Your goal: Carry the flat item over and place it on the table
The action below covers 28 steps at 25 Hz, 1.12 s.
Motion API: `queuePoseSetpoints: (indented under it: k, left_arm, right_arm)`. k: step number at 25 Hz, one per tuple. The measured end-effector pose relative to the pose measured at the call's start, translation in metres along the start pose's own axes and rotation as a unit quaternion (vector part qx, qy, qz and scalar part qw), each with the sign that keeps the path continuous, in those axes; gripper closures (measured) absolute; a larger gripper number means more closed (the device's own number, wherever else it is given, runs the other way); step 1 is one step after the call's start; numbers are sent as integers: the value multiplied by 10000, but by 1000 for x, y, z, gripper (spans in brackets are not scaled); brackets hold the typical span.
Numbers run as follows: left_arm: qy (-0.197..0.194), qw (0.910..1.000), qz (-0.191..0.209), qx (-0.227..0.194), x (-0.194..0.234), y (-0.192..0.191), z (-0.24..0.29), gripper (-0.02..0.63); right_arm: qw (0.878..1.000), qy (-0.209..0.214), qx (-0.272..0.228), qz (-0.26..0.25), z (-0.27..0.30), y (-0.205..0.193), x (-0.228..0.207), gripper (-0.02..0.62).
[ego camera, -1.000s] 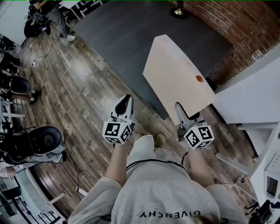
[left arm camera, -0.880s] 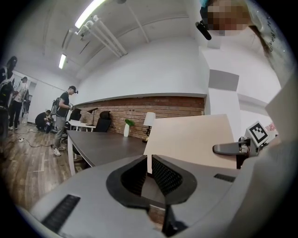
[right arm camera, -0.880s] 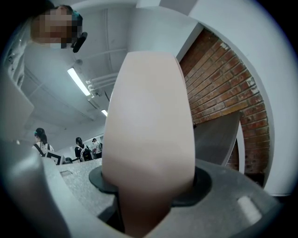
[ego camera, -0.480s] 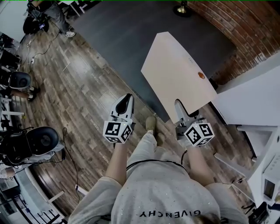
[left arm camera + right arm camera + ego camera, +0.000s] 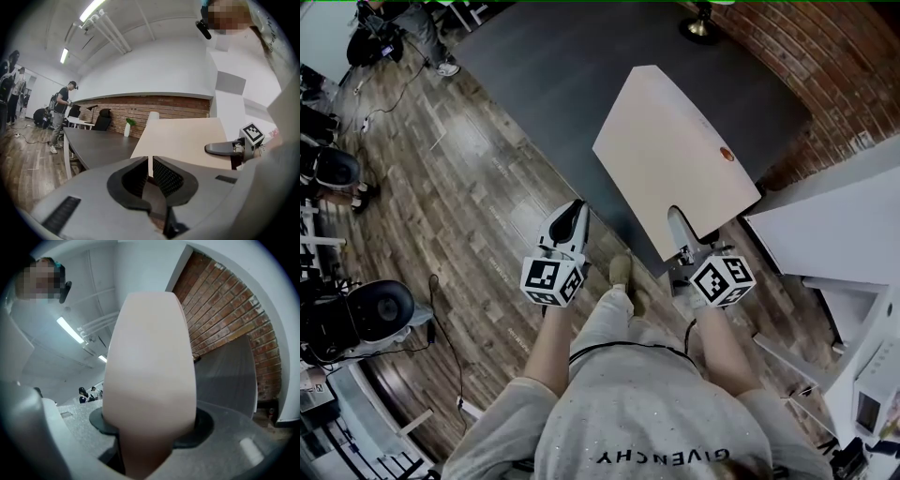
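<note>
A large flat beige board with a small orange dot hangs tilted over the near edge of the dark grey table. My right gripper is shut on the board's near edge. In the right gripper view the board fills the middle, clamped between the jaws of the right gripper, with the table beyond. My left gripper hangs apart to the left of the board, over the wooden floor. In the left gripper view the left gripper is shut with nothing in it; the board and table lie ahead.
A brick wall runs behind the table at the right. White furniture stands close on the right. Office chairs and cables crowd the left side. A person stands at the far left, and a brass post base is at the back.
The board has swung a little left and farther over the table, with the right gripper following. The person carrying it has stepped forward; the left gripper keeps its place.
</note>
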<state>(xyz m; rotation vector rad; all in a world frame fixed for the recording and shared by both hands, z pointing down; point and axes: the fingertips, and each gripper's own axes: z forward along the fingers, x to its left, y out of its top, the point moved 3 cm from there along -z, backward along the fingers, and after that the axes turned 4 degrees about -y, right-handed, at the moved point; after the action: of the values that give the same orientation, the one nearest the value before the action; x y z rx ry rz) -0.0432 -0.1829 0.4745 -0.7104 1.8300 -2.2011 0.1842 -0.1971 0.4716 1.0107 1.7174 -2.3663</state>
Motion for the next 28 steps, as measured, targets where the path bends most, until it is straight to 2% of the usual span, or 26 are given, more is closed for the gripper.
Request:
queuePoseSetpoints:
  k: [8, 15, 18, 22, 28]
  left_arm:
    - [-69, 10000, -34, -23, 18, 8, 18, 580]
    - [-63, 10000, -37, 19, 36, 10, 27, 580]
    - [-119, 9999, 26, 25, 40, 14, 33, 580]
    - [-400, 9987, 265, 141, 36, 18, 46, 580]
    - [-532, 9982, 225, 144, 36, 22, 60, 580]
  right_arm:
    - [9979, -186, 1, 617, 40, 6, -3, 314]
    - [9909, -336, 4, 1305, 77, 5, -7, 314]
    - [9862, -344, 28, 1618, 90, 3, -8, 313]
    - [9791, -413, 35, 1989, 108, 0, -11, 310]
    - [9635, -581, 83, 2613, 131, -7, -22, 307]
